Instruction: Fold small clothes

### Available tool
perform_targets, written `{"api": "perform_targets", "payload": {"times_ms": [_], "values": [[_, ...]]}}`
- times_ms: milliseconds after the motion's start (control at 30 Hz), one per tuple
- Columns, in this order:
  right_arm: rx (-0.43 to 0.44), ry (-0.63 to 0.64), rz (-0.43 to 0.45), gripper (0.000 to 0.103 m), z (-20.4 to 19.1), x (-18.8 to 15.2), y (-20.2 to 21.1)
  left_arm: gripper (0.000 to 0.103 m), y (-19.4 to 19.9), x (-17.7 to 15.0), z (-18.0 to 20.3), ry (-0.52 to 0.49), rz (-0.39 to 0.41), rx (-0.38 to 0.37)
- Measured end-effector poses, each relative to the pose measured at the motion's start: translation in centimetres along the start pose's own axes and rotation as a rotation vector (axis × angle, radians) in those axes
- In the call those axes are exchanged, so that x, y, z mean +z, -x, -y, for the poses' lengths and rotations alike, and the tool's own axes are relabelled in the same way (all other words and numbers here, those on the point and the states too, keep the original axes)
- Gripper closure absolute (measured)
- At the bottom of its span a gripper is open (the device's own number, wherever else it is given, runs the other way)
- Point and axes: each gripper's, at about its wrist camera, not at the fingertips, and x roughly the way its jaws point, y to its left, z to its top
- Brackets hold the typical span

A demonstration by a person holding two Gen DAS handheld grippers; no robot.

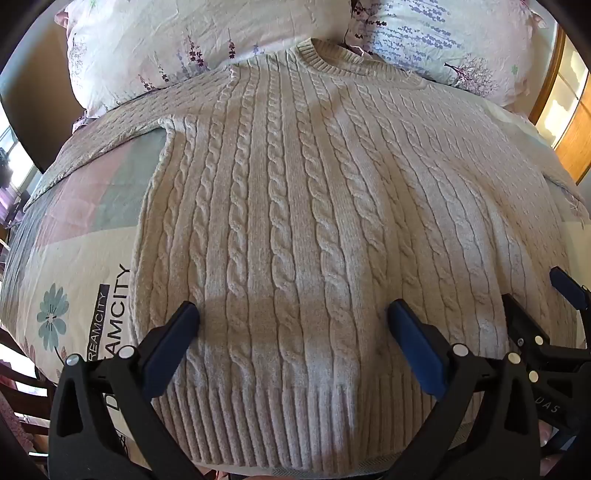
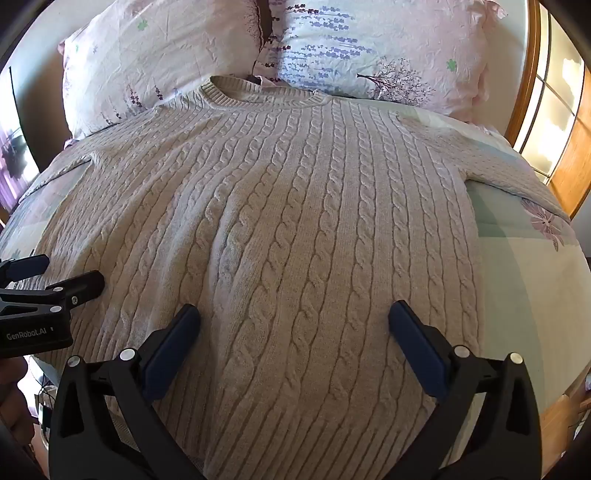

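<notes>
Sweater [image 1: 295, 206] flat, unfolded on bed [image 1: 74, 229], collar toward pillows [image 1: 192, 40]. Left tool [image 1: 293, 317], right tool [image 2: 294, 317] agape, empty, over hem. All folds left.

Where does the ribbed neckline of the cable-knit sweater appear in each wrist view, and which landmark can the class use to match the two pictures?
Left wrist view: the ribbed neckline sits at top centre, slightly right of middle, below the pillows.
Right wrist view: the ribbed neckline sits in the upper part, left of centre.
Shared landmark: the gap between the two floral pillows, right behind the neckline in both.
</notes>
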Motion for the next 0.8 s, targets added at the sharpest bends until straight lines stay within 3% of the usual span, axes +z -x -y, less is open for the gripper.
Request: {"api": "perform_targets", "payload": {"times_ms": [800], "values": [[-0.008, -0.004, -0.001, 0.001, 0.00, 0.00, 0.13, 0.002, 0.01, 0.06, -0.04, -0.002, 0.005, 0.001]]}}
